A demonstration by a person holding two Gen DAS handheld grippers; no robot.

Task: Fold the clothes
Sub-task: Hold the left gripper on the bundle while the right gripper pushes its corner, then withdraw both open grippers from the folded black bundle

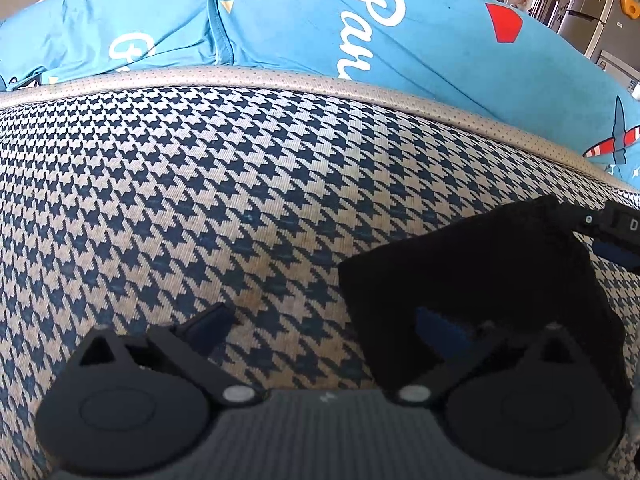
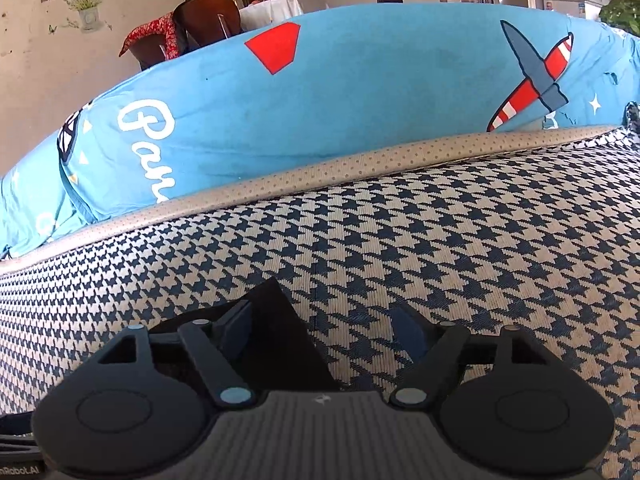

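A small black garment (image 1: 480, 272) lies flat on the houndstooth cushion (image 1: 200, 200), at the right of the left wrist view. My left gripper (image 1: 324, 324) stands open just above the cushion. Its right finger rests over the garment's near edge and its left finger is over bare fabric. One of the right gripper's fingers (image 1: 614, 250) shows at the garment's far right corner. In the right wrist view a corner of the black garment (image 2: 280, 312) sits beside the left finger of my right gripper (image 2: 324, 324). This gripper is open, and its pads do not press on the cloth.
A beige dotted piping edge (image 2: 360, 168) bounds the houndstooth cushion (image 2: 480, 240). Behind it lies a big blue printed pillow (image 2: 320, 112). Further back are a dark wooden chair (image 2: 204, 16), a white-covered table (image 2: 276, 8) and a steel fridge (image 1: 592, 8).
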